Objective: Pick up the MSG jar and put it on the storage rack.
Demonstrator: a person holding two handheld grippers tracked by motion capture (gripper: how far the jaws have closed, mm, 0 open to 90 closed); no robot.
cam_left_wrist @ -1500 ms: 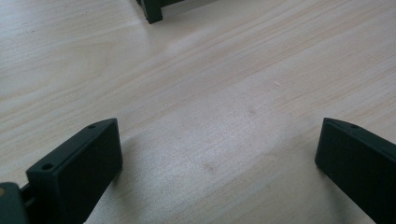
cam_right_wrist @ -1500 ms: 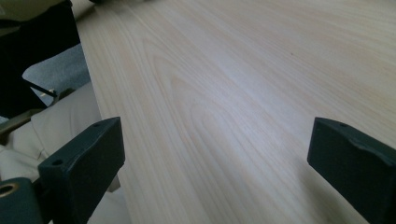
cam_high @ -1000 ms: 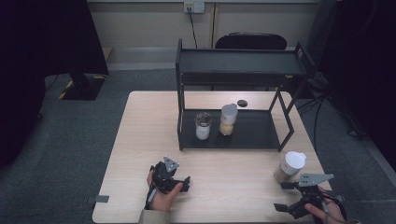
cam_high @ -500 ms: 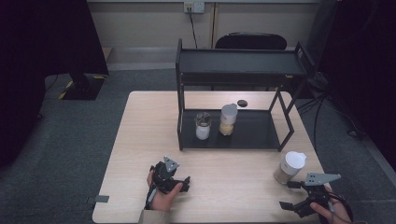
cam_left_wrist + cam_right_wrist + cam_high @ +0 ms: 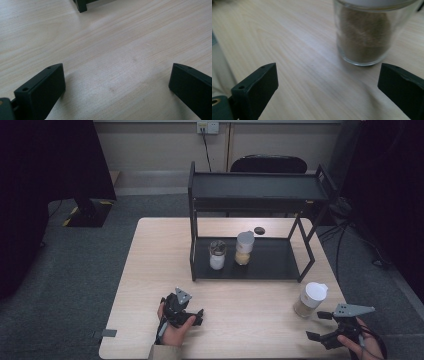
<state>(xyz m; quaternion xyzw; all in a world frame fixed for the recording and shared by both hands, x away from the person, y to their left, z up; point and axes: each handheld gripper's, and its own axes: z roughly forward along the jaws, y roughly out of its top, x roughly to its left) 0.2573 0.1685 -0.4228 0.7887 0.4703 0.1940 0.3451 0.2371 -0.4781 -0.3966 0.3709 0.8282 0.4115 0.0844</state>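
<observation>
On the near left of the counter [image 5: 150, 270] the left gripper [image 5: 196, 316] rests in a hand, its jaws spread wide over bare wood and holding nothing. Behind it stands a black rack [image 5: 260, 185], with a small jar [image 5: 217, 255] and a taller white-lidded jar [image 5: 244, 248] on its lower shelf. At the right, the white-lidded glass jar [image 5: 310, 300] of brownish powder stands just ahead of the right gripper [image 5: 320, 326], whose jaws gape wide, empty.
</observation>
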